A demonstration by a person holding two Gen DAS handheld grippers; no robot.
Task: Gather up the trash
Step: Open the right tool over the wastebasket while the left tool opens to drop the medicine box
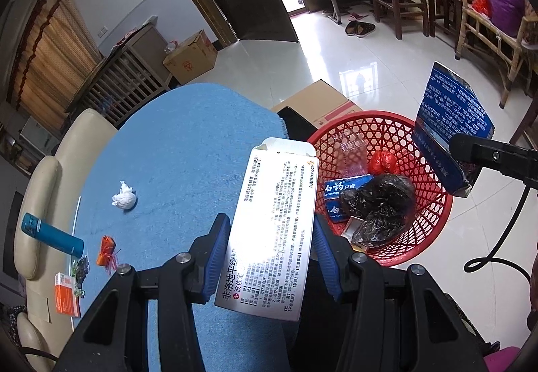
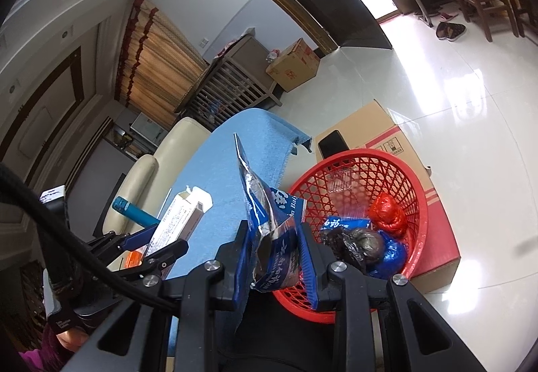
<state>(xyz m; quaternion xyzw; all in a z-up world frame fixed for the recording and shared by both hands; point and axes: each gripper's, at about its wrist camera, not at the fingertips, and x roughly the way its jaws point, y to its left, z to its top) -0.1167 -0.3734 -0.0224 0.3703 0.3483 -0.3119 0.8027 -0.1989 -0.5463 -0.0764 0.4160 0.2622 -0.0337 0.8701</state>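
My left claw (image 1: 269,234) is clamped on a white medicine box (image 1: 275,231). My right claw (image 2: 274,249) grips a blue snack wrapper (image 2: 269,231) beside the red mesh basket (image 2: 417,204) of trash.

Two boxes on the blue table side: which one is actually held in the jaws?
The white medicine box, clamped between the left gripper jaws, open flap pointing toward the red basket. The small orange box lies untouched at the table's edge.
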